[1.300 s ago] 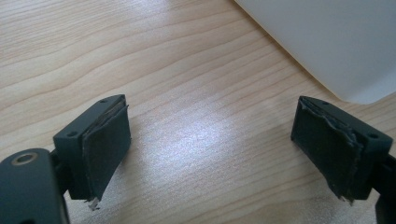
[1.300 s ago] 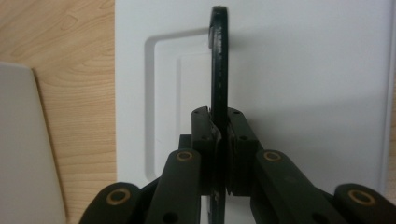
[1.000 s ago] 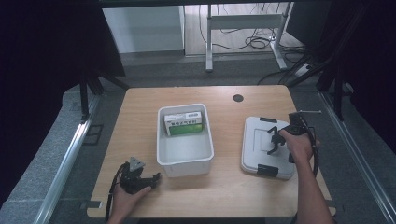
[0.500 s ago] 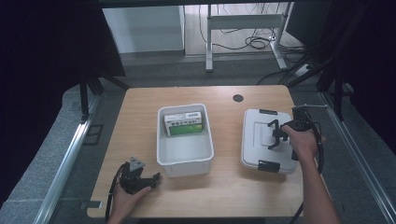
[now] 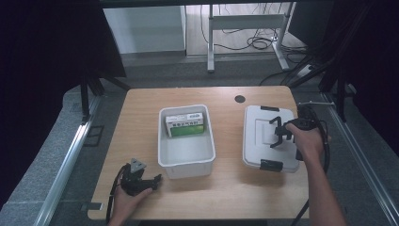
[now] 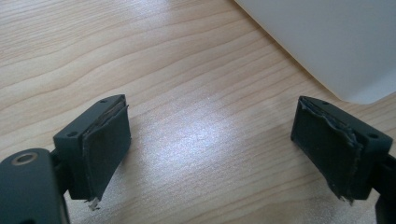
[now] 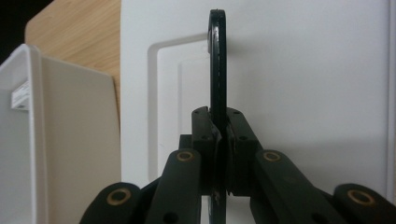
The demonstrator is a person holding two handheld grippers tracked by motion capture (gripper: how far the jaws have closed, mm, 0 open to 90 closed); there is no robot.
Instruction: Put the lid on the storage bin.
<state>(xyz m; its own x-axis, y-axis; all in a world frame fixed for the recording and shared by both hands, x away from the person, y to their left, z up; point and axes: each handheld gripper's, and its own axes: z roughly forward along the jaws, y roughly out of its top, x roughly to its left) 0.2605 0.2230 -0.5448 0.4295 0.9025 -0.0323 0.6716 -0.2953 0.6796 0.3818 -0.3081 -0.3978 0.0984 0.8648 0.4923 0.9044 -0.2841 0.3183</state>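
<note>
- We are looking down on a light wooden surface (image 5: pixel 226 188) with rounded corners and a small dark round hole (image 5: pixel 240 99) near its far edge.
- A white open bin (image 5: pixel 186 141) is sitting near the middle of the surface, and a green and white box (image 5: pixel 185 125) is lying inside it at the far end.
- To the right of the bin, apart from it, a white lid (image 5: pixel 268 136) with black clips at its near and far edges is lying flat on the surface.
- The right gripper (image 5: pixel 278 134) is reaching over the lid from the right, and in the right gripper view its fingers (image 7: pixel 205 135) are clenched on a thin black handle (image 7: pixel 217 60) that is standing on edge above the lid's white top (image 7: pixel 303 84).
- The left gripper (image 5: pixel 141 181) is resting at the near left of the surface, just beside the bin's near left corner, with a hand (image 5: pixel 129 200) behind it.
- In the left gripper view its fingers (image 6: pixel 105 140) are spread wide apart and gripping nothing, with bare wood grain between them and the bin's white wall (image 6: pixel 327 42) at the upper right.
- Around the surface we are seeing grey floor (image 5: pixel 47 160), a metal rail (image 5: pixel 70 160) running along the left side, and dark curtains (image 5: pixel 51 42) at the left and right.
- Beyond the far edge, a white table frame (image 5: pixel 244 23) is standing on a pale floor with loose black cables (image 5: pixel 254 43) lying under it.
</note>
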